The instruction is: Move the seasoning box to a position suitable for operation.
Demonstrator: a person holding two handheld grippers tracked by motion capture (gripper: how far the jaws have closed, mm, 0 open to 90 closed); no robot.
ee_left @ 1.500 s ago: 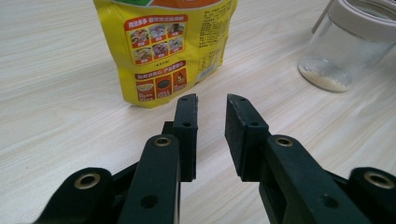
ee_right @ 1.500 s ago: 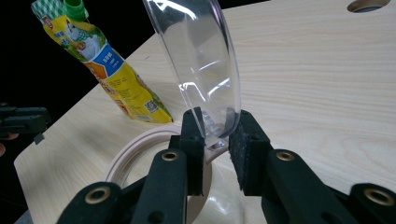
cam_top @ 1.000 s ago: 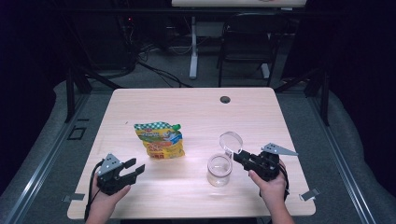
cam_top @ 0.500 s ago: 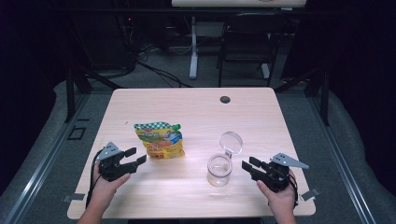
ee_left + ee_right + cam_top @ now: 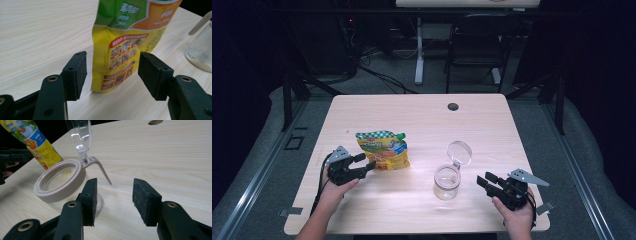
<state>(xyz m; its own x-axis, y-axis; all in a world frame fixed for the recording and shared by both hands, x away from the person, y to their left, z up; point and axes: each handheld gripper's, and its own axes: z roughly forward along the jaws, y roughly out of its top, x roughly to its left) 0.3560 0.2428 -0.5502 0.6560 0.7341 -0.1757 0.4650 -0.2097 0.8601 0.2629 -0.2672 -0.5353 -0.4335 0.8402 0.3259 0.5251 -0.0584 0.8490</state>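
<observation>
Reaching for the yellow pouch [image 5: 122, 45], I have my left gripper [image 5: 364, 166] at its lower left corner, jaws apart with the pouch's bottom edge framed between the pads but nothing pinched yet. The pouch lies on the table [image 5: 422, 120], left of centre, its green-checked top pointing away from me. To its right stands the glass jar [image 5: 447, 181], its hinged clear lid [image 5: 459, 152] swung up and open. My right gripper [image 5: 488, 180] sits just to the right of the jar, jaws also spread and holding nothing.

As I judge it, the work is barely begun: the jar is open and ready, but the pouch is not gripped, lifted or poured, so nearly everything is left.

The left gripper view gives me the pouch's printed panel close up and a pale granular layer in the bottom of the jar, which the high view is too distant to tell. The right gripper view shows the jar's beige rim [image 5: 60, 182] and its lid lever; the high view alone shows both hands' spacing across the table.
</observation>
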